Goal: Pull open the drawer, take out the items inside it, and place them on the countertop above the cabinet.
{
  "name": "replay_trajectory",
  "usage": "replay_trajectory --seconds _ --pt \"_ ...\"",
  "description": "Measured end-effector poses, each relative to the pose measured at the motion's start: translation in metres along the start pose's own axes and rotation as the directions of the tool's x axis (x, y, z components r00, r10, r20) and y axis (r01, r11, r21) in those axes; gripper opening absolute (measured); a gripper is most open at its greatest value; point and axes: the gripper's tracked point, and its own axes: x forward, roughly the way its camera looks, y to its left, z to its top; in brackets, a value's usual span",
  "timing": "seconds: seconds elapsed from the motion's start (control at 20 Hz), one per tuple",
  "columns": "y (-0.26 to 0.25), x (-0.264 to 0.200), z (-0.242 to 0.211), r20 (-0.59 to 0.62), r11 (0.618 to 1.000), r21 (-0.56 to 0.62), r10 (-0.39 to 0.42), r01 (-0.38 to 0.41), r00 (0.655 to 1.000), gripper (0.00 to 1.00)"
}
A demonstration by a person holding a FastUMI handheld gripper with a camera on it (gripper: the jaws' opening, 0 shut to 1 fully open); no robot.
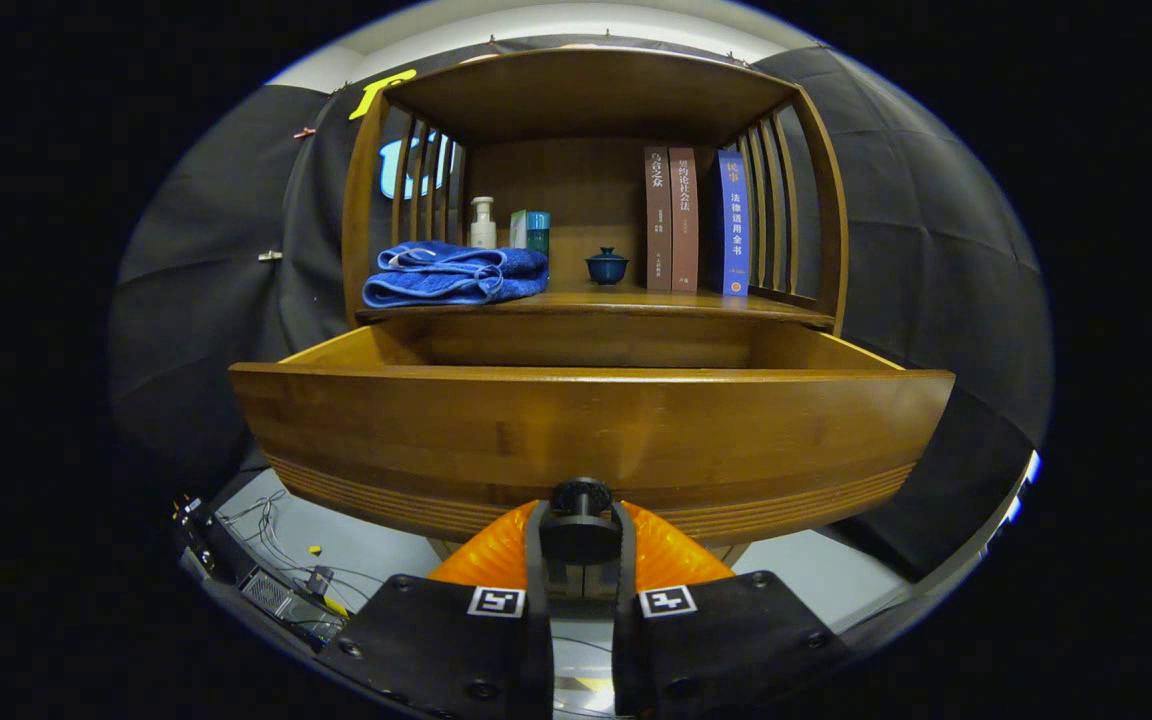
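Gripper view, tool [581,535] clamped on drawer knob [581,497], drawer [591,430] pulled open, blue towel [456,273] on countertop [636,303]

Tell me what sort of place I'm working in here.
Likely a staged recording booth, not a real home: black cloth wall behind a wooden cabinet, loose cables on the floor. The hand-held gripper is closed on the drawer knob, with the drawer pulled open.

Single fisheye view riding on the tool [581,535], looking forward along its two fingers, level with and very near the drawer [591,435] front. The drawer knob [581,497] sits between the fingertips; the cabinet [591,100] shelf rises above the drawer.
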Motion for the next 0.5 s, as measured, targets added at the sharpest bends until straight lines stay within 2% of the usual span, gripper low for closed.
replay_trajectory --seconds 0.15,0.35,0.5 --pt "0.000 -0.009 -0.016 -0.021 1.000 -0.012 -0.004 0.004 1.000 0.27" --pt "-0.001 -0.009 -0.015 -0.009 1.000 -0.029 -0.011 0.010 1.000 0.27" --pt "-0.001 -0.013 -0.004 -0.015 1.000 0.000 0.007 -0.007 1.000 0.46"
